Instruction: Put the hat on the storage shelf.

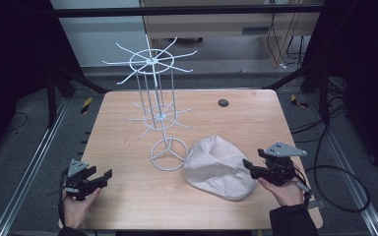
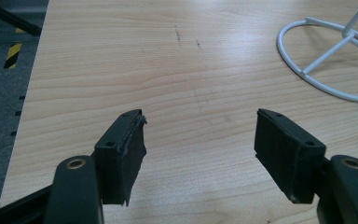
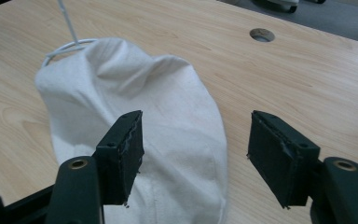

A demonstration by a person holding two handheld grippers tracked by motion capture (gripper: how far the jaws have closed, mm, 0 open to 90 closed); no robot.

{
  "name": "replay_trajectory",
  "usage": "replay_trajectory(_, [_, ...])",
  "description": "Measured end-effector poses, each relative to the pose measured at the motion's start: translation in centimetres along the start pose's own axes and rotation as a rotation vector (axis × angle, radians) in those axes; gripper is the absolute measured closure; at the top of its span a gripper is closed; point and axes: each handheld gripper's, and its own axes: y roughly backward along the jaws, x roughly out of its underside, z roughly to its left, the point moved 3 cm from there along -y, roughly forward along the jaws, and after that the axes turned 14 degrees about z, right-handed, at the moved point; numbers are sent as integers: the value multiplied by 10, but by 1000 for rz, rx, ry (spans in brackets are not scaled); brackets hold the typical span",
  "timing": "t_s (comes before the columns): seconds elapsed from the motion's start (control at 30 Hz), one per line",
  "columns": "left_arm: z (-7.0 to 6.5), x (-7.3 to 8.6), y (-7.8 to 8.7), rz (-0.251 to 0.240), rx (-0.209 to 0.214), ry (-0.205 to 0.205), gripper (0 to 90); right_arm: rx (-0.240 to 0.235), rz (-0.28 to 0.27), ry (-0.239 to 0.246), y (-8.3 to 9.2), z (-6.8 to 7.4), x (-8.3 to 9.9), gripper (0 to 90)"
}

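A white cloth hat point(image 1: 219, 167) lies flat on the wooden worktop point(image 1: 128, 196), at the person's right of centre, its far edge touching or just overlapping the ring base of a white wire rack point(image 1: 163, 129) that stands upright in the middle. The right gripper point(image 1: 248, 166) sits just beside the hat's right edge, jaws spread apart and holding nothing; in the right gripper view the hat point(image 3: 135, 121) lies straight ahead and slightly to the left jaw's side, and its long axis runs away from the gripper point(image 3: 195, 149) toward the rack's base. The left gripper point(image 1: 106, 176) rests well apart from the hat, near the worktop's near-left corner, jaws likewise spread and empty; its own view looks over bare wood with the rack's ring base point(image 2: 326, 60) off to the right. The right gripper is clearly the nearer one, so a short reach forward onto the hat's near rim looks like the likely next move.
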Motion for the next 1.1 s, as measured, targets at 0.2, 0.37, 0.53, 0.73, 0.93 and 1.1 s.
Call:
replay_trajectory(0.2, [0, 0, 0, 5, 3, -3, 329, -33, 40, 51, -7, 12, -10, 360])
replay_trajectory(0.37, [1, 0, 0, 4, 2, -3, 329, -45, 64, 83, -14, 19, -16, 364])
replay_trajectory(0.53, [1, 0, -1, 7, 2, -6, 329, -73, 95, 113, -21, 28, -25, 370])
replay_trajectory(0.73, [0, 0, -1, 14, -1, -11, 328, -84, 117, 146, -27, 36, -32, 374])
replay_trajectory(0.93, [1, 0, -1, 13, -2, -11, 329, -104, 141, 165, -37, 42, -39, 382])
replay_trajectory(1.1, [1, 0, -2, 13, -1, -10, 328, -122, 172, 200, -45, 51, -41, 391])
